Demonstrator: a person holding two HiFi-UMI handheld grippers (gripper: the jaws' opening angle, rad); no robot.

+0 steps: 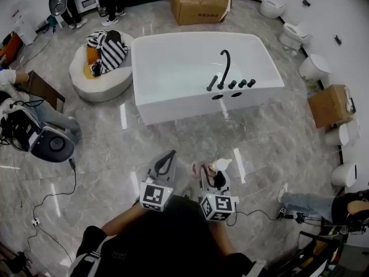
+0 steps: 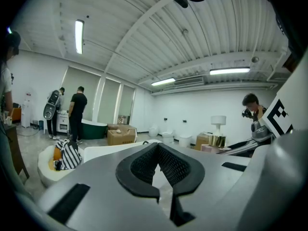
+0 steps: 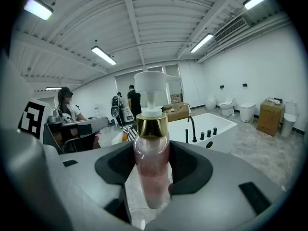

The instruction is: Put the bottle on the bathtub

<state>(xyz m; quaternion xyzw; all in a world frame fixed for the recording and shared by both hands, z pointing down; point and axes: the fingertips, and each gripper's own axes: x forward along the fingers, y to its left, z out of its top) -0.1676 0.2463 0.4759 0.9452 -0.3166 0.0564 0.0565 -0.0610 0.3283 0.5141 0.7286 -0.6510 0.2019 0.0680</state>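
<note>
My right gripper (image 1: 211, 173) (image 3: 153, 154) is shut on a pump bottle (image 1: 218, 169) (image 3: 151, 170) of pink liquid with a gold collar and a white pump head; the bottle stands upright between the black pads. To its left my left gripper (image 1: 170, 156) (image 2: 157, 145) is shut, its tips meeting with nothing between them. The white bathtub (image 1: 173, 109) (image 3: 219, 124) (image 2: 103, 150) stands farther ahead on the marble floor, with a black faucet (image 1: 223, 68) (image 3: 192, 128) and knobs on its right deck. Both grippers are held well short of the tub.
A round white pouf (image 1: 101, 82) with a striped cloth sits left of the tub. A cardboard box (image 1: 199, 3) stands behind it and another (image 1: 330, 105) at right among toilets (image 1: 314, 67). A seated person with equipment (image 1: 51, 143) and floor cables (image 1: 57, 195) are at left.
</note>
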